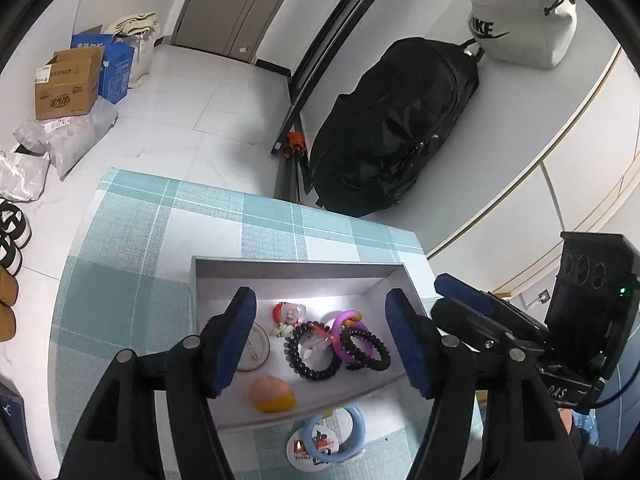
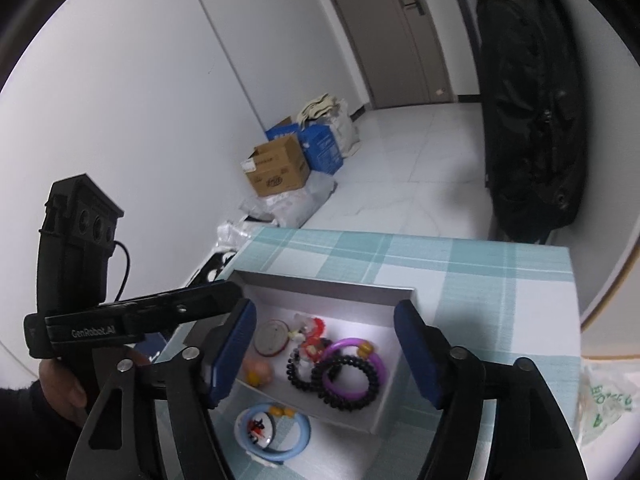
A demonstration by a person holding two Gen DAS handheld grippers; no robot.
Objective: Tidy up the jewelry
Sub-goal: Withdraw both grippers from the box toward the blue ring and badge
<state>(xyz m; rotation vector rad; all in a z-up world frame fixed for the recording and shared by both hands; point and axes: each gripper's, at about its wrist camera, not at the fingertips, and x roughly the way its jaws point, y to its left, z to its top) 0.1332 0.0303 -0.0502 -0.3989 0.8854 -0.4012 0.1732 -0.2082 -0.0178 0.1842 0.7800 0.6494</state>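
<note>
A shallow white box (image 1: pixel 296 276) stands on the teal checked tablecloth (image 1: pixel 168 216). Inside lie black bead bracelets (image 1: pixel 316 350), a purple bangle (image 1: pixel 347 320), a round badge (image 1: pixel 256 350), a pink and yellow piece (image 1: pixel 272 394) and a red trinket (image 1: pixel 282 312). A light blue bangle (image 1: pixel 344 432) and a printed badge (image 1: pixel 302 448) lie outside, in front of the box. My left gripper (image 1: pixel 320 300) hovers open over the box, holding nothing. My right gripper (image 2: pixel 325 312) is open too, above the same box (image 2: pixel 328 284), with the purple bangle (image 2: pixel 352 346) and blue bangle (image 2: pixel 296 436) below it.
A large black bag (image 1: pixel 392 128) leans on the wall beyond the table. Cardboard boxes (image 1: pixel 68 84) and plastic bags sit on the tiled floor at the left, with shoes (image 1: pixel 10 232) near the edge. A thin plastic bag (image 2: pixel 604 404) lies at the table's right.
</note>
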